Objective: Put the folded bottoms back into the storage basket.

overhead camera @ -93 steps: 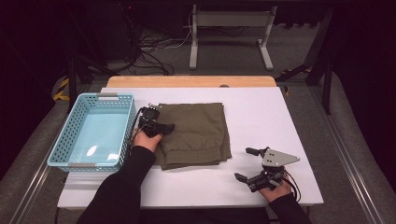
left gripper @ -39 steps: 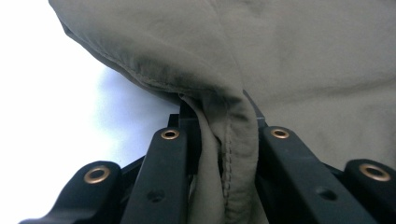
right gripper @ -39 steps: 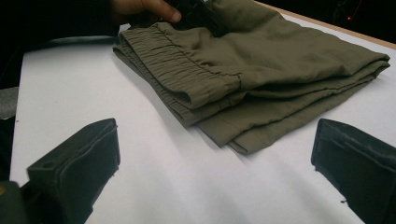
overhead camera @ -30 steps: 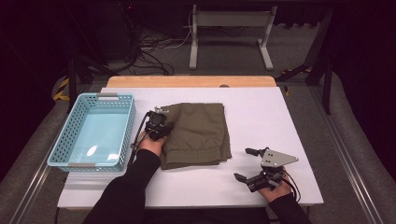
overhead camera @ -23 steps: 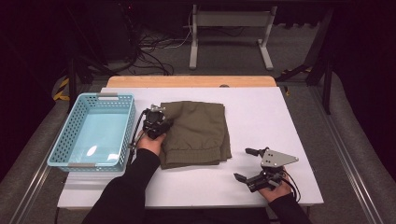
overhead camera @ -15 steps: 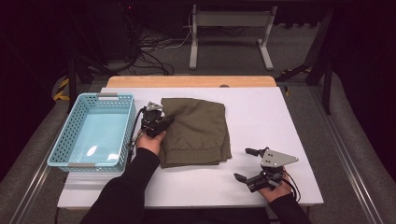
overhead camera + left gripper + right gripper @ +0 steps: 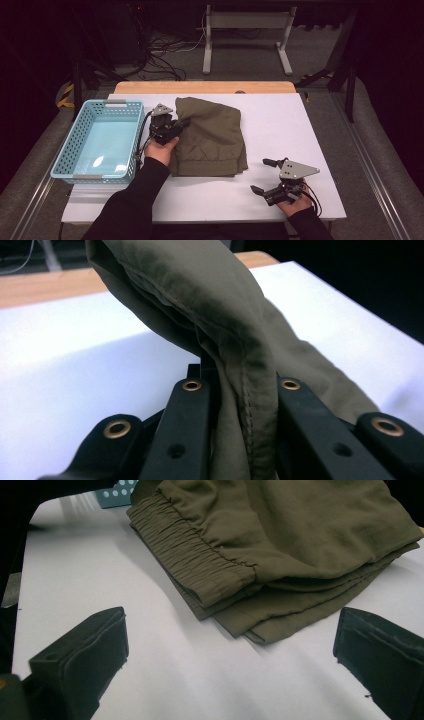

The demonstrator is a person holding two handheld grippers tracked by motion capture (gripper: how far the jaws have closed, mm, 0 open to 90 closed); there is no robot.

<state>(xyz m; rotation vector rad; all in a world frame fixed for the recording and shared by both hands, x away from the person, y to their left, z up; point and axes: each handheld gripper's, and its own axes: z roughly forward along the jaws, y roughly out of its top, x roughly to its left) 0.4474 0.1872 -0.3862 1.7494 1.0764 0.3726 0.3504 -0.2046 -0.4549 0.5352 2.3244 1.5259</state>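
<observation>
Now the left gripper (image 7: 176, 125) is squeezing the edge of the green pants (image 7: 215, 137). Its two black jaws are close together, with a fold of the cloth pinched between them, and that edge is lifted up off the white desk (image 7: 280, 120). The rest of the pants lie folded on the desk, just beside the blue basket (image 7: 80, 150). The left gripper sits between the basket and the pants. The right gripper (image 7: 263, 176) rests on the desk, away from the basket, on the other side of the pants. Its jaws are wide apart and hold nothing.
</observation>
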